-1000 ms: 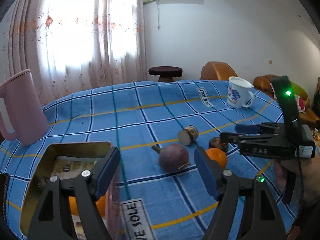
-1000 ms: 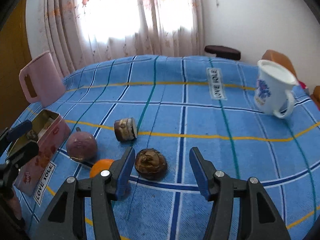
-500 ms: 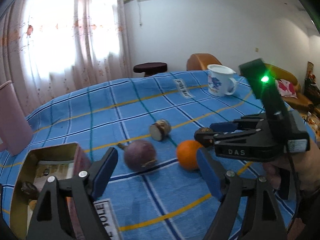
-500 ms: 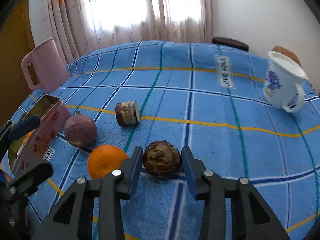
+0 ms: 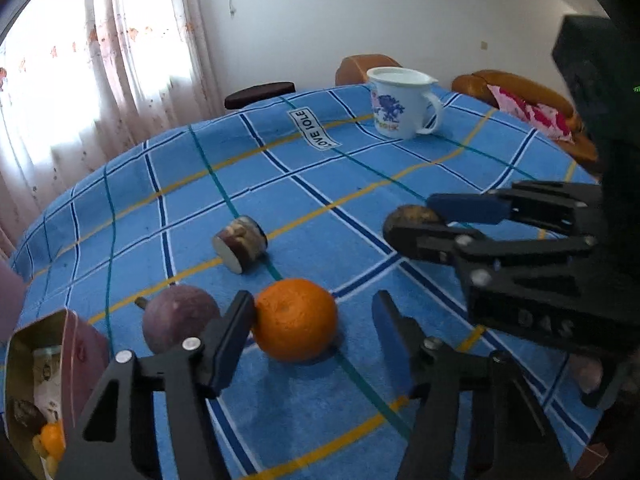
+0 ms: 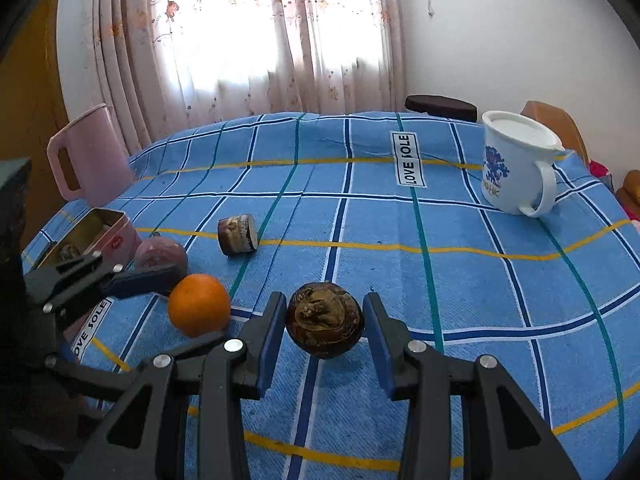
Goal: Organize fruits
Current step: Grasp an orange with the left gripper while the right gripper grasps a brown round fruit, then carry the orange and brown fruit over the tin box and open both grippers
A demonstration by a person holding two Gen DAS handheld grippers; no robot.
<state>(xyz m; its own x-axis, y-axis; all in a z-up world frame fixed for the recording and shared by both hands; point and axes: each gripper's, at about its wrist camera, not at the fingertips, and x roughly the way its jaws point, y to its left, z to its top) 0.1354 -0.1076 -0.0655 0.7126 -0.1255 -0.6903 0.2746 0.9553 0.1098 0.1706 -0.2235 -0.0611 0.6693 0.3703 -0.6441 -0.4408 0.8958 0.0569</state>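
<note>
While the right gripper (image 6: 324, 330) pinched the brown wrinkled round fruit (image 6: 324, 320), the spread left gripper (image 5: 316, 328) was best centred on the round orange (image 5: 295, 318) before closing.

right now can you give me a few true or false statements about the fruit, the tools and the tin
1. The right tool has its fingers on both sides of the dark brown round fruit. True.
2. The left tool is clamped shut on the orange. False: it is open, with a gap at the orange's right side.
3. The open tin already holds some fruit. True.
4. The white mug lies tipped on its side. False: it stands upright.
5. The purple round fruit sits inside the tin. False: it rests on the blue checked cloth beside it.
</note>
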